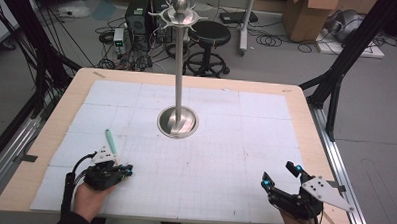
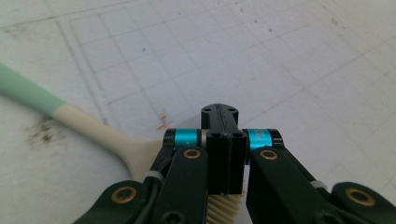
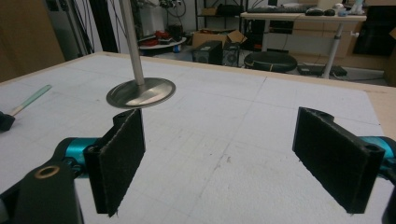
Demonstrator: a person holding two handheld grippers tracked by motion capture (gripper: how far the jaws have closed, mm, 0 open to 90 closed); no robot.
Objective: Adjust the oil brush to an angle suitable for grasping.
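Near the front left corner of the surface (image 1: 55, 132), the left claw (image 1: 127, 170) is pressed together on the cream, ridged head of a brush (image 2: 84, 123); its green-tipped handle lies on the gridded mat, pointing toward the far edge. Near the front right corner, the right claw (image 1: 282, 176) is spread wide with nothing between its pads, held just above the mat. A metal stand (image 1: 179, 81) with a round base and hooked top rises at the middle of the surface, toward the far edge.
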